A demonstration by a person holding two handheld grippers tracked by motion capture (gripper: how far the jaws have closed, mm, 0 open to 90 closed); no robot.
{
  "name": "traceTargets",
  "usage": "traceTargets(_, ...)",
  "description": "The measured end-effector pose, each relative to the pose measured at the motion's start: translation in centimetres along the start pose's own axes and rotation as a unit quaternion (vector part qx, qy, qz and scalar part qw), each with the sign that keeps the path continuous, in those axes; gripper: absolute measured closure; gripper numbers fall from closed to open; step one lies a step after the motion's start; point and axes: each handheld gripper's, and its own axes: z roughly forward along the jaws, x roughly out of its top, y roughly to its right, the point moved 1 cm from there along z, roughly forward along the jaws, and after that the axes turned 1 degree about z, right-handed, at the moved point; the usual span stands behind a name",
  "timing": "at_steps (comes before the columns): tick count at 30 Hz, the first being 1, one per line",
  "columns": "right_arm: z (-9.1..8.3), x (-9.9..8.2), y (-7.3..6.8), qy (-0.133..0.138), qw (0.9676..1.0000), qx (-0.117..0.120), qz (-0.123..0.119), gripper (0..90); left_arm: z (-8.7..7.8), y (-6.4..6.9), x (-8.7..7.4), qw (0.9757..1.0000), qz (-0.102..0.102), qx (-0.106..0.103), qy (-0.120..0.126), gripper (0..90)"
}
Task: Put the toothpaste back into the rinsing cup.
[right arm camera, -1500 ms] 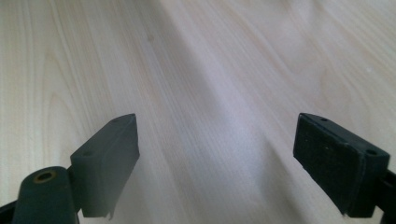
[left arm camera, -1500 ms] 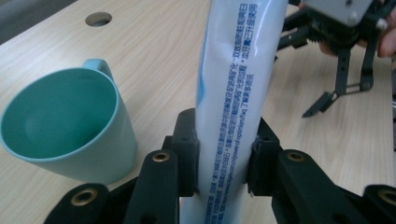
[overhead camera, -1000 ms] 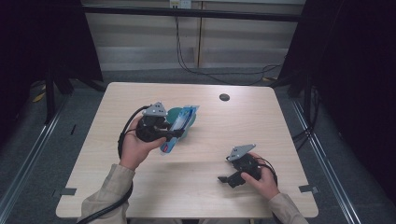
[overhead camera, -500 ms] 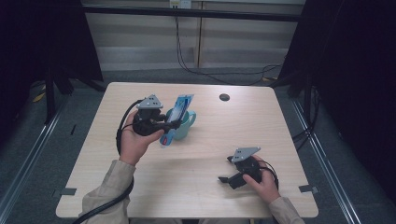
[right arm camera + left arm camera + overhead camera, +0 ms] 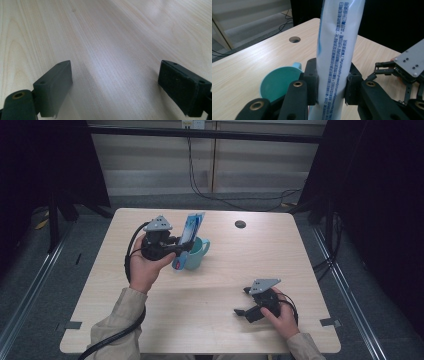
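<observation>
table point(image 5: 150, 320): light wood | on it: teal mug point(image 5: 196, 256) | hole point(image 5: 240, 224): far edge

We hold our left gripper point(image 5: 186, 248) raised and clamped tight; our right gripper point(image 5: 245, 301) rests low, jaws spread wide.

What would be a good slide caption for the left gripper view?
Left gripper clamps an upright white tube beside a teal cup on the wooden table.
</observation>
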Motion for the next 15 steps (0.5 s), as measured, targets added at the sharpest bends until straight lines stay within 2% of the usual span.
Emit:
traceTargets(7,0.0,0.0,0.1,0.001,1.0,0.004,0.002,12.2,-0.1,-0.1,0.7,0.9995,-0.013,0.014,0.026,70.0)
traceTargets(10,0.0,0.0,0.1,0.001,1.0,0.004,0.002,12.2,-0.1,-0.2,0.8,0.9993,-0.014,0.017,0.032,70.0)
traceTargets(15,0.0,0.0,0.2,0.001,1.0,0.006,0.001,12.2,-0.1,-0.4,1.1,0.9985,-0.026,0.026,0.042,69.9)
